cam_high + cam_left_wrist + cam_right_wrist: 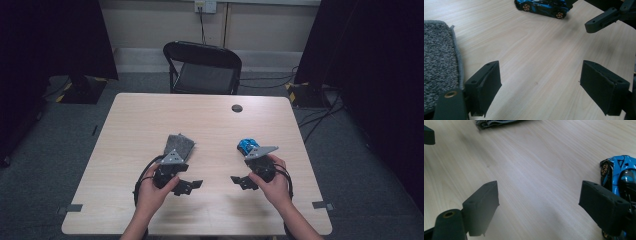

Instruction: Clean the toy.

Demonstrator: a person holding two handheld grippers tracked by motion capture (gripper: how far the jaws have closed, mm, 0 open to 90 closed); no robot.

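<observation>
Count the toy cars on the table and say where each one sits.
1. The blue toy car sits on the table just ahead of the right gripper, across from the grey cloth. Nothing suggests another hidden.

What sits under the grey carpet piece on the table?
The grey carpet piece lies flat on the bare wooden table, and nothing sticks out past its stitched edge. Whatever may lie beneath its middle is covered.

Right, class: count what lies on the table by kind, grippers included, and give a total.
Blue toy car: 1
Grey carpet piece: 1
Handheld grippers, left gripper and right gripper, both open: 2
Total: 4
</observation>
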